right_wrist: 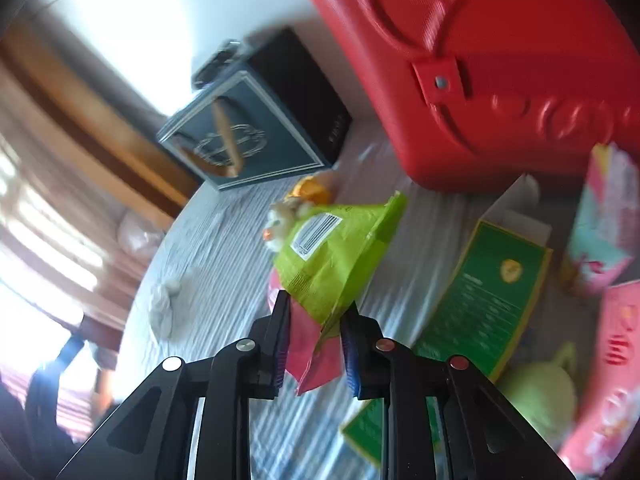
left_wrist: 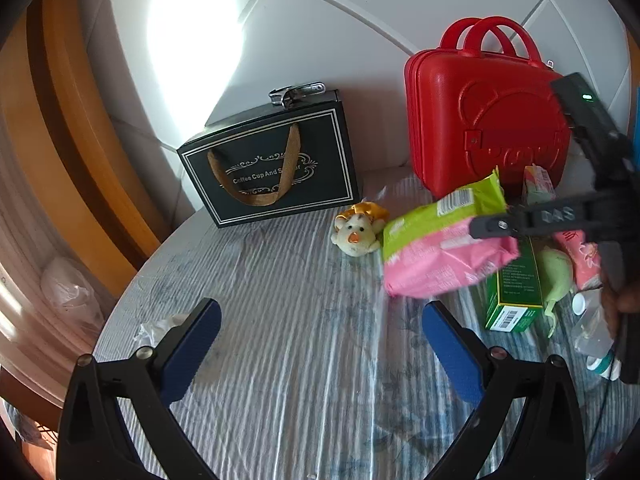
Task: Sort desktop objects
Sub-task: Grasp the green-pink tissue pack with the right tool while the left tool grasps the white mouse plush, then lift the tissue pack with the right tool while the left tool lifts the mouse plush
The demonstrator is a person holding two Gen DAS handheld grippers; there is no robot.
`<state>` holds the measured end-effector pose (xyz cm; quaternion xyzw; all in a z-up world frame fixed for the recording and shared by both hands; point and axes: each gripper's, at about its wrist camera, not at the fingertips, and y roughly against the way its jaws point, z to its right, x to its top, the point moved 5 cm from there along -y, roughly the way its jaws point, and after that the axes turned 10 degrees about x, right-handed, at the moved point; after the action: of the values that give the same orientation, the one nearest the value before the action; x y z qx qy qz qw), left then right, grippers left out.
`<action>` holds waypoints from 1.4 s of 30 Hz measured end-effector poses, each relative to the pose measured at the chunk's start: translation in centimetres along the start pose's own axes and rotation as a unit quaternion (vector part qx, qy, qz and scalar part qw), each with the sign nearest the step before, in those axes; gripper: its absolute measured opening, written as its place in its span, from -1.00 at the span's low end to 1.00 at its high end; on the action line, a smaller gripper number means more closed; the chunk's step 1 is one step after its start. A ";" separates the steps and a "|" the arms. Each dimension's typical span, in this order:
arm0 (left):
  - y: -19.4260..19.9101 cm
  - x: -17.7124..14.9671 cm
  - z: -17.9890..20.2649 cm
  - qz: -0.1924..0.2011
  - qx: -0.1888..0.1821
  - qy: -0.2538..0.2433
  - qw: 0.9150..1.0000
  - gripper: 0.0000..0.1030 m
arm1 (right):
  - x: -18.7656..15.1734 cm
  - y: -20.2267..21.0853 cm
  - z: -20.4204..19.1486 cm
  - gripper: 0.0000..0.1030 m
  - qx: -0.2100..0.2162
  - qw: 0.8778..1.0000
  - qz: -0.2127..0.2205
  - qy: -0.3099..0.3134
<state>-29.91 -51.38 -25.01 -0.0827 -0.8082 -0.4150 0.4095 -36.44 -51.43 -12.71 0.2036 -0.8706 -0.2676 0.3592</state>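
Two grippers are seen over a round table (left_wrist: 280, 320) covered w/ a striped, crinkled cloth, and items are listed approx. big to small. A red hard-shell case (left_wrist: 480, 128) w/ twin handles is stood upright at the far right, against the tiled wall. A dark gift box (left_wrist: 272, 160) lettered "Coffee Cup And Saucer", w/ a brown ribbon handle, is stood at the far centre-left, w/ a small metal object resting on its top. The left gripper (left_wrist: 320, 344) is held low over the near part of the cloth w/ its blue pads spread wide apart and nothing between them. The right gripper (right_wrist: 316, 340) is reached in from the right, its pads pinched onto the end of a pink-and-green snack bag (left_wrist: 444, 240), which is held off the cloth, near the front of the red case and just right of a small plush animal (left_wrist: 356, 232). In the right wrist view the bag's green end w/ barcode is pointed away from the jaws; that view is motion-blurred. A green carton (left_wrist: 516, 292) is laid on the cloth beneath and to the right of the bag, w/ a pale green soft toy (left_wrist: 556, 272) beside it and a pink tube (left_wrist: 580, 256) further right. A crumpled white tissue (left_wrist: 160, 326) is lying at the near left edge.
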 end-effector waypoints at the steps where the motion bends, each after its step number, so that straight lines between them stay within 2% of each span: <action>1: -0.8 0.5 0.2 -0.004 0.001 -0.002 1.000 0.99 | -0.6 1.2 -0.6 -0.60 -0.007 1.000 0.001 0.016; 6: -6.7 4.5 1.2 0.005 -0.008 -0.008 1.000 0.99 | -4.3 7.4 -2.6 -0.62 -0.042 0.997 0.014 0.068; 7: -8.3 5.3 1.7 0.006 0.000 -0.015 1.000 0.99 | -4.9 8.3 -2.9 -0.62 -0.049 0.996 0.015 0.074; 9: -11.6 6.5 3.2 0.001 -0.018 -0.041 0.999 0.98 | -6.5 10.2 -3.2 -0.62 -0.054 0.996 0.011 0.076; 13: -17.1 6.8 6.1 -0.017 -0.036 -0.091 0.995 0.96 | -8.0 11.5 -3.5 -0.62 -0.052 0.997 0.007 0.062; 14: -18.3 6.5 6.6 -0.026 -0.037 -0.100 0.994 0.92 | -8.1 11.9 -3.5 -0.69 -0.052 0.997 0.008 0.058; 15: -19.5 6.3 6.9 -0.036 -0.039 -0.104 0.993 0.78 | -8.1 12.1 -3.6 -0.74 -0.051 0.997 0.010 0.058; 16: -20.5 6.0 7.0 -0.047 -0.042 -0.105 0.993 0.54 | -8.0 12.2 -3.7 -0.78 -0.049 0.997 0.012 0.058; 19: -22.3 5.6 6.9 -0.076 -0.071 -0.089 0.991 0.28 | -7.6 12.8 -4.3 -0.79 -0.048 0.997 0.019 0.065; 20: -22.4 5.6 7.0 -0.074 -0.077 -0.088 0.990 0.22 | -7.4 12.8 -4.4 -0.79 -0.051 0.996 0.020 0.067; 21: -22.3 5.6 7.2 -0.071 -0.080 -0.092 0.990 0.04 | -7.2 12.7 -4.5 -0.79 -0.052 0.996 0.020 0.070; 24: -21.9 5.2 7.4 -0.065 -0.082 -0.096 0.990 -0.10 | -7.5 11.9 -4.7 -0.72 -0.067 0.994 0.006 0.085; 26: -21.2 5.1 7.3 -0.064 -0.083 -0.095 0.990 -0.24 | -7.7 11.2 -4.1 -0.72 -0.056 0.996 -0.006 0.068; 27: -20.9 5.0 7.2 -0.067 -0.087 -0.094 0.989 -0.43 | -7.8 11.3 -3.8 -0.70 -0.056 0.997 -0.002 0.062; 30: -19.5 4.6 6.3 -0.059 -0.086 -0.085 0.991 -0.43 | -8.1 12.7 -2.7 -0.50 -0.046 0.998 0.009 0.037; 31: -19.1 4.4 6.0 -0.057 -0.083 -0.085 0.991 -0.43 | -8.3 13.3 -2.1 -0.22 -0.040 0.999 0.013 0.021; 32: -18.7 4.2 5.8 -0.054 -0.084 -0.083 0.992 -0.43 | -8.7 13.8 -1.5 0.14 -0.035 0.999 0.013 0.000; 33: -18.3 4.1 5.6 -0.051 -0.087 -0.080 0.992 -0.43 | -9.2 14.3 -0.8 0.33 -0.024 0.999 0.016 -0.025; 34: -18.0 3.8 5.4 -0.050 -0.088 -0.079 0.992 -0.43 | -9.8 14.5 -0.4 0.62 -0.011 0.999 0.021 -0.048; 35: -18.1 3.9 5.3 -0.050 -0.087 -0.080 0.992 -0.43 | -10.6 14.3 -0.1 0.72 0.001 0.997 0.022 -0.069; 36: -18.0 3.6 5.2 -0.052 -0.087 -0.082 0.991 -0.43 | -11.3 13.8 0.1 0.72 0.002 0.997 0.015 -0.076; 38: -18.1 3.3 5.0 -0.057 -0.086 -0.083 0.991 -0.43 | -12.2 12.9 0.5 0.71 -0.029 0.997 -0.002 -0.069; 40: -18.6 3.8 5.0 -0.058 -0.087 -0.081 0.991 -0.44 | -12.1 12.6 0.5 0.71 -0.030 0.998 -0.003 -0.057; 42: -18.8 3.7 4.8 -0.065 -0.092 -0.073 0.991 -0.44 | -11.1 11.7 0.9 0.71 -0.062 0.998 -0.009 -0.023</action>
<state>-44.12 -60.70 -35.18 -0.0973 -0.7983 -0.5058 0.3122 -31.71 -36.01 -11.79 0.1825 -0.8586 -0.3290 0.3481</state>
